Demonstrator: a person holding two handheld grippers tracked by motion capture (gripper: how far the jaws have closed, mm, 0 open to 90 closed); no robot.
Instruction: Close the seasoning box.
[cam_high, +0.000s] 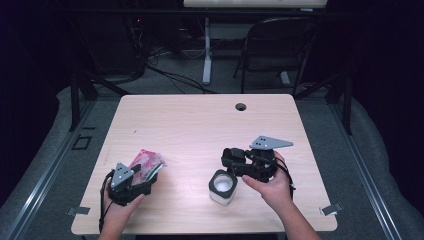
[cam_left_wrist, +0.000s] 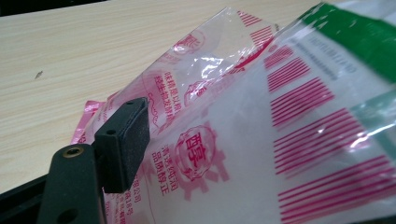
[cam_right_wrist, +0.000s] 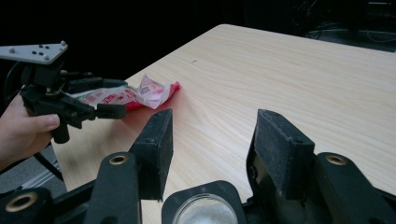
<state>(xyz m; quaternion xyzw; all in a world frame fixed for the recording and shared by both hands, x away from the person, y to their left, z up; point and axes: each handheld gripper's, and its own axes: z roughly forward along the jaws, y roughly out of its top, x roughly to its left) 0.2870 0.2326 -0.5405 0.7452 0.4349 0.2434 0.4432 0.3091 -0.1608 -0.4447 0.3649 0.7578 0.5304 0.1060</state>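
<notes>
Left tongs wide open around packet, gripping nothing. Right tongs open, empty, above jar. Regrip packet's edge squarely, keep jar steady on worktop.

A dark lab or recording room set up around one work table

A pale wood-grain table with a cable hole stands alone on grey carpet, far beyond the left gripper and right gripper held at its near edge. Behind the table, past both grippers, black walls or curtains close the room in; loose cables trail over the floor, a black folding chair stands to the right, and the white leg of a second desk rises beside it. Black stand legs flank the table's far corners.
</notes>
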